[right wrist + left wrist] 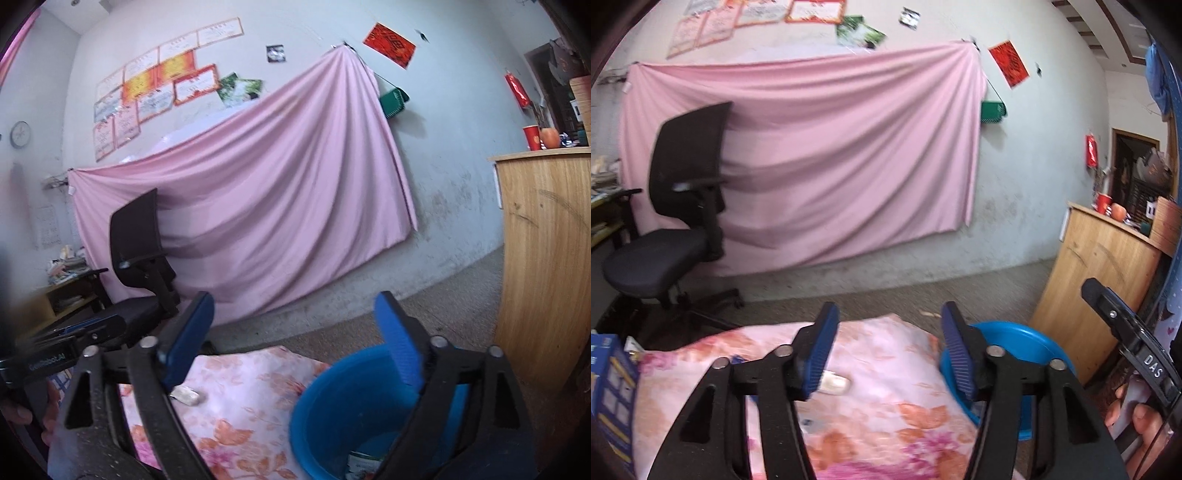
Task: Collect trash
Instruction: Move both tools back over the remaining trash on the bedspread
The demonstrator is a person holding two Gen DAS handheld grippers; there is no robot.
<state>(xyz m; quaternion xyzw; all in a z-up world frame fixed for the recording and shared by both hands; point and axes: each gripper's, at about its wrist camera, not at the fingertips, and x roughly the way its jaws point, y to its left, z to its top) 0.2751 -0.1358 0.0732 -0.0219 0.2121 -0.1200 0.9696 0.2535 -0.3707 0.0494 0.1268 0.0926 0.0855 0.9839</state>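
One blue bucket stands at the near right, with one scrap of printed trash visible at its bottom. One pale wrapper lies on the single floral cloth covering the bench. One black office chair sits at the far left, before one pink sheet hung on the wall. Two claws show — the left claw and the right claw, each with two blue pads, spread apart. One wooden cabinet stands at the right, carrying one red cup and one orange fruit. One blue box sits near left — one round clock hangs far left.
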